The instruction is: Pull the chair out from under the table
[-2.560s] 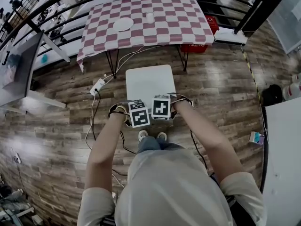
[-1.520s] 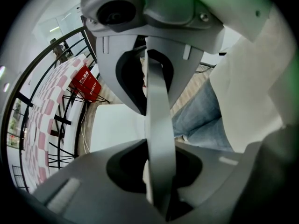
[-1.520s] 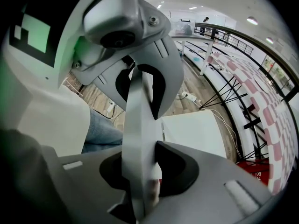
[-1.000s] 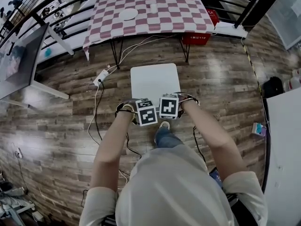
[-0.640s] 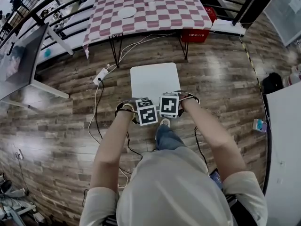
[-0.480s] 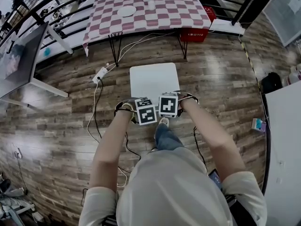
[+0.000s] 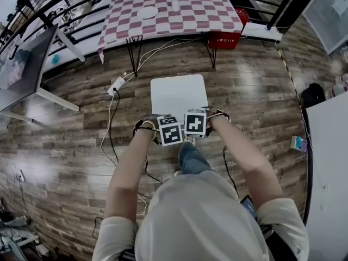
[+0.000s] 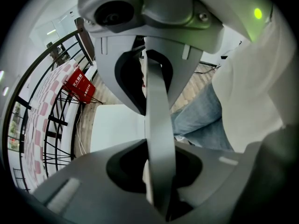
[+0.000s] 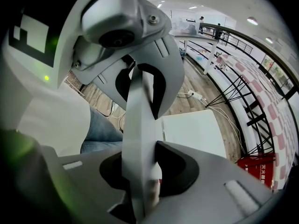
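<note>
**A:** Head view first. What do you count?

**B:** One white chair (image 7: 178, 93), standing on the plank floor (image 7: 261, 91) well clear of the one table (image 7: 206, 15) with the checked cloth. There are two claws: the left claw (image 7: 169, 134) and the right claw (image 7: 196, 124), side by side at the chair's near edge. On the table lie one plate (image 7: 147, 13) and one small white item (image 7: 175, 6) I can't name. One red crate (image 7: 224, 38) sits under the table, and one power strip (image 7: 116, 84) lies on the floor.

**A:** Can you see the grip from there?

**B:** No, the marker cubes cover it. In the left gripper view the left claw (image 8: 148, 171) is pinching a thin white edge of the chair (image 8: 117, 125), with the seat spreading away to its left. One jeans leg (image 8: 205, 120) shows on the right, which the cubes partly hide from above.

**A:** And the tabletop?

**B:** Only its checked cloth and black legs show from the side, plus the red crate (image 8: 78, 83). The plate isn't visible.

**A:** Right gripper view?

**B:** It's the mirror of that. The right claw (image 9: 147, 183) is clamped on the same white edge, and the chair (image 9: 191, 132) seat runs off to the right. The power strip (image 9: 198, 96) lies beyond it and the red crate (image 9: 257, 169) is at the far right.
</note>
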`<state>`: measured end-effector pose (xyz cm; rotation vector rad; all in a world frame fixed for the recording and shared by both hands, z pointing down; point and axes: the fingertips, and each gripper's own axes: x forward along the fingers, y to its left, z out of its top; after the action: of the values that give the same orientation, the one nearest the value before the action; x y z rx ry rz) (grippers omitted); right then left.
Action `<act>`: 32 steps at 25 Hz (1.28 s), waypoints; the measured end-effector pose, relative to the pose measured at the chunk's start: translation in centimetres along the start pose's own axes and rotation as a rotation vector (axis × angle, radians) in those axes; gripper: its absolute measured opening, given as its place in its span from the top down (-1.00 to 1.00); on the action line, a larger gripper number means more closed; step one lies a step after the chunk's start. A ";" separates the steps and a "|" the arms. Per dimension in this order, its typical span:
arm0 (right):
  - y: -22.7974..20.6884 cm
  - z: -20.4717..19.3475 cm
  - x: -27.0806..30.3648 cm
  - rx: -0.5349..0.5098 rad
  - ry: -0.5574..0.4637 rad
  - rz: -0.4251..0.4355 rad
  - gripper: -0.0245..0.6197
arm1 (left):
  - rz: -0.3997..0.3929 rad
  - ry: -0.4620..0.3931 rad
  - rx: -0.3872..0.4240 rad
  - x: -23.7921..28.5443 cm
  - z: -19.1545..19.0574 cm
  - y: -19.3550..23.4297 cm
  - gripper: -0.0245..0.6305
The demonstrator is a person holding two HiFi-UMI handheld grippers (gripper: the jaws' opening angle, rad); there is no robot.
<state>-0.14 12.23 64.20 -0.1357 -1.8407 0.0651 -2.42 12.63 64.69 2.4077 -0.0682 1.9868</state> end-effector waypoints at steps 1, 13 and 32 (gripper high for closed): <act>0.2 0.1 0.0 -0.001 -0.002 0.001 0.65 | -0.001 -0.001 0.000 0.0 0.0 -0.2 0.68; 1.7 -0.1 0.4 -0.001 0.011 -0.001 0.65 | -0.003 0.000 0.004 0.0 -0.2 -1.8 0.68; 1.6 0.1 0.4 0.023 -0.034 -0.006 0.63 | 0.011 -0.001 -0.017 0.3 0.0 -1.5 0.68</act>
<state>-0.26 13.87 64.41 -0.1138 -1.8737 0.0844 -2.34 14.14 64.97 2.4042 -0.0985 1.9810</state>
